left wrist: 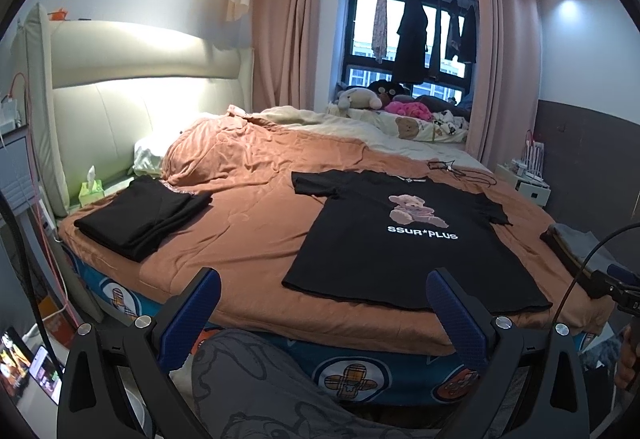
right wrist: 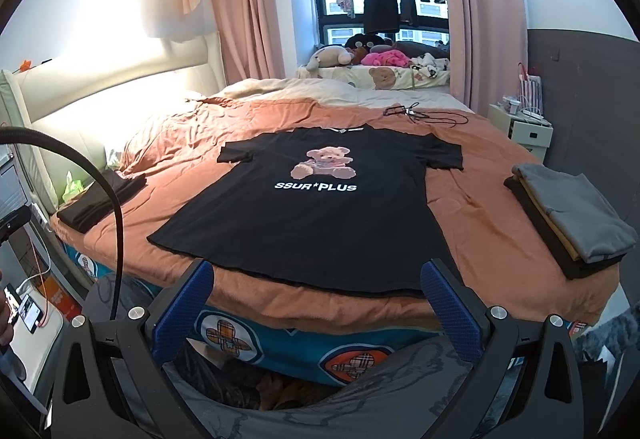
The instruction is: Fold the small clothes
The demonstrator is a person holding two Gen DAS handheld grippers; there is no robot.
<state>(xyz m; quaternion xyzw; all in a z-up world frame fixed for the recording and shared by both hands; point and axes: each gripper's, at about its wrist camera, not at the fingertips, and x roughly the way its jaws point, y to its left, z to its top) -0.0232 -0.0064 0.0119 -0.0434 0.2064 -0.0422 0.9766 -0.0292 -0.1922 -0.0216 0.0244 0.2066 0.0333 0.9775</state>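
Both grippers, left [left wrist: 323, 293] & right [right wrist: 316, 285], spread wide, empty, low-centre frame short of the hem. Black tee [right wrist: 316, 199] lies flat mid-frame on bed [right wrist: 460, 207], print up, prob. smoothed ready for folding.

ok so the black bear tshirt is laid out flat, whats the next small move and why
Probably bring both grippers down to the t-shirt and pinch one side, at the sleeve and hem, for a first lengthwise fold. It lies spread face up and unfolded on the blanket, and the left gripper and right gripper are open, empty and short of the near hem.
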